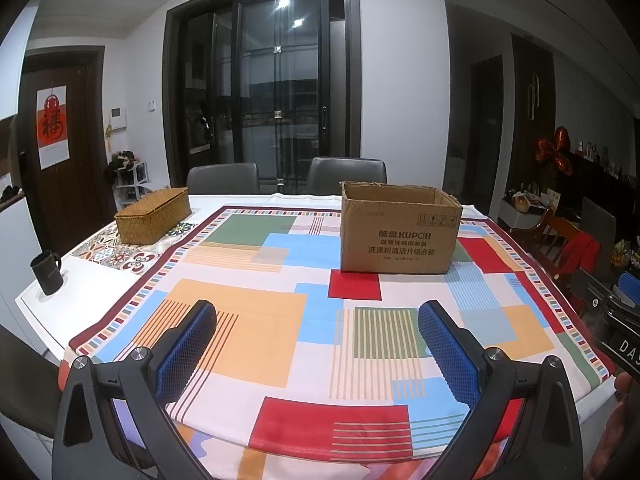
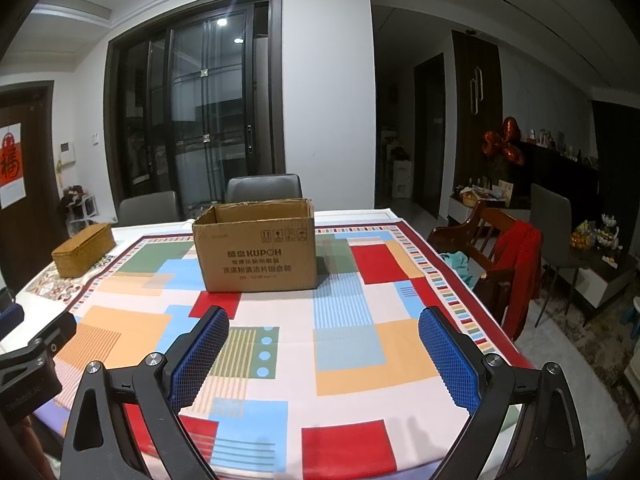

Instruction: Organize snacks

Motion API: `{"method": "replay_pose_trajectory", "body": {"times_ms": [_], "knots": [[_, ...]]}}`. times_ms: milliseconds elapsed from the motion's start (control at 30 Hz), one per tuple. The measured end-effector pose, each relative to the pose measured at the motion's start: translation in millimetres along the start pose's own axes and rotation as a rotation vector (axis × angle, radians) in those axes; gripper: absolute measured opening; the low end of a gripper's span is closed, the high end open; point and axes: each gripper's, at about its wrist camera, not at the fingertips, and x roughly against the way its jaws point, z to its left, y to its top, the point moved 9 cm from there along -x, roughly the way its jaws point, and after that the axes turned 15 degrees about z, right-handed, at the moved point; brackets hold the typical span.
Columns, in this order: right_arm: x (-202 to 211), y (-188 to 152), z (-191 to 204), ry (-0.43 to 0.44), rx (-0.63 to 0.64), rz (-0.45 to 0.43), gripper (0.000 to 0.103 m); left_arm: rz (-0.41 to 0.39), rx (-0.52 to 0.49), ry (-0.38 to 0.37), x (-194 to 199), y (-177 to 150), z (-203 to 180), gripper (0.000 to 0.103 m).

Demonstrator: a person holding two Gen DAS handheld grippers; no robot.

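An open brown cardboard box [image 1: 400,232] printed KUPOH stands on the far half of the table, also seen in the right wrist view [image 2: 256,248]. Its inside is hidden from both cameras. No snacks show on the tablecloth. My left gripper [image 1: 318,316] hovers open over the near part of the cloth, blue pads wide apart, nothing between them. My right gripper [image 2: 324,322] is open too, empty, pointing toward the box from the near edge. Part of the right gripper's body [image 1: 612,320] shows at the right edge of the left wrist view.
A colourful patchwork tablecloth [image 1: 256,340] covers the table. A woven lidded basket [image 1: 154,220] sits at far left, a black mug [image 1: 47,272] near the left edge. Grey chairs [image 1: 224,178] stand behind; a wooden chair with red cloth [image 2: 516,264] is on the right.
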Motion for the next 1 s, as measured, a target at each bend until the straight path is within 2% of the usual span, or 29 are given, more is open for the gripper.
{"method": "replay_pose_trajectory", "body": {"times_ms": [1000], "knots": [[-0.2,-1.0,-1.9,0.0,-0.006,0.004,0.097,0.006,0.0,-0.002,0.4,-2.1,-0.5,0.103]]}}
